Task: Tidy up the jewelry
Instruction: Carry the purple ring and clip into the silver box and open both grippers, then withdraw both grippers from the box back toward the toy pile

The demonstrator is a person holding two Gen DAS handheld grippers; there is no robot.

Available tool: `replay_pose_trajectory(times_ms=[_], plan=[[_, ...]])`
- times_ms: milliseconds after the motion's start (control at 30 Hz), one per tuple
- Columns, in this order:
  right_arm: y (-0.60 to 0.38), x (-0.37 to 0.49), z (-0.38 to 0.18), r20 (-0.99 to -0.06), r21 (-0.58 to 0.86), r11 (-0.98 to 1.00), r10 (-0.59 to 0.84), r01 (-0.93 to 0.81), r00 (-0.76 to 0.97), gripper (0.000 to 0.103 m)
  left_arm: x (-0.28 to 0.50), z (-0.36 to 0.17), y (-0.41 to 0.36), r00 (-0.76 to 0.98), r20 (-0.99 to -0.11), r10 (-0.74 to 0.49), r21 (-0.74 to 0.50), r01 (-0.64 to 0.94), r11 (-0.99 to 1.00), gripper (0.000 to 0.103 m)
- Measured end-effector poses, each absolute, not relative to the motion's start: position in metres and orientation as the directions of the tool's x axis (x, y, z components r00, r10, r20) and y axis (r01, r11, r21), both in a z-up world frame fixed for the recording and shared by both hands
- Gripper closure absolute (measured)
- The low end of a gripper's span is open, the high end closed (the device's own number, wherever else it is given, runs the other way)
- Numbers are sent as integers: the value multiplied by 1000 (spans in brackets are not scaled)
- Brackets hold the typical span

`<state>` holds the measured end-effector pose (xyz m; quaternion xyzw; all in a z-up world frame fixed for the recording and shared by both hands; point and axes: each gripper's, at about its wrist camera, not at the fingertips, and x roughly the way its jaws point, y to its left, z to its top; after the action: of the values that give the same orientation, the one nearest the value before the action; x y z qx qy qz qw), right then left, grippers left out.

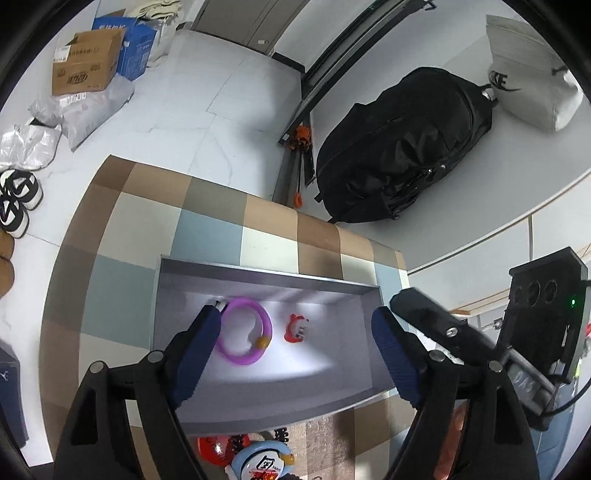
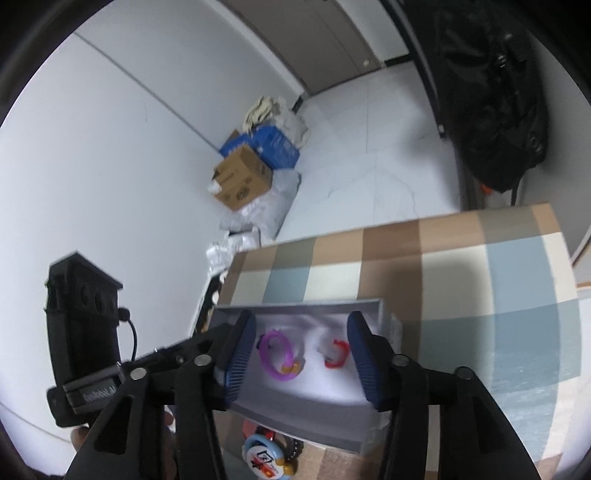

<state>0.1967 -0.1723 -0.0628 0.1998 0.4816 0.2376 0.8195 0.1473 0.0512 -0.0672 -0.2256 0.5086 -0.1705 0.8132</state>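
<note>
Hovering over grey tray (image 1: 177, 295) on checkered counter (image 1: 207, 218): left gripper (image 1: 295, 350) and right gripper (image 2: 301, 354), jaws wide, holding nothing. Inside tray, purple bracelet (image 1: 245, 334) just beside red ring (image 1: 294, 328), apart. More trinkets (image 1: 258, 458) near tray's front edge.

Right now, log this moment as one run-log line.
left gripper: open, empty | right gripper: open, empty | tray: purple ring, red ring inside, apart | round badge: outside tray

We see a white tiled floor (image 1: 207, 92), plain white walls (image 2: 92, 155) and a brown door (image 1: 243, 18). Boxes (image 1: 86, 62) crowd one corner; a black backpack (image 1: 402, 147) lies beyond the checked counter (image 1: 122, 229).
</note>
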Motion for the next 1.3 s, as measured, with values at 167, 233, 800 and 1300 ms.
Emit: replay_pose_trajectory(times_ms=[167, 233, 800, 1300], plan=[[-178, 191, -59, -681, 565, 801, 588, -199, 436, 27, 137, -60, 55, 464, -759, -457, -493, 49, 868, 23], [-177, 187, -57, -680, 556, 804, 585, -210, 441, 19, 133, -59, 59, 486, -757, -437, -478, 44, 877, 23], [-173, 127, -36, -648, 457, 829, 559, -323, 517, 0, 74, -53, 69, 571, -752, -329, -347, 81, 934, 22], [-141, 77, -66, -745, 375, 828, 536, -416, 396, 0, 46, -63, 91, 550, -791, -269, -300, 35, 953, 21]])
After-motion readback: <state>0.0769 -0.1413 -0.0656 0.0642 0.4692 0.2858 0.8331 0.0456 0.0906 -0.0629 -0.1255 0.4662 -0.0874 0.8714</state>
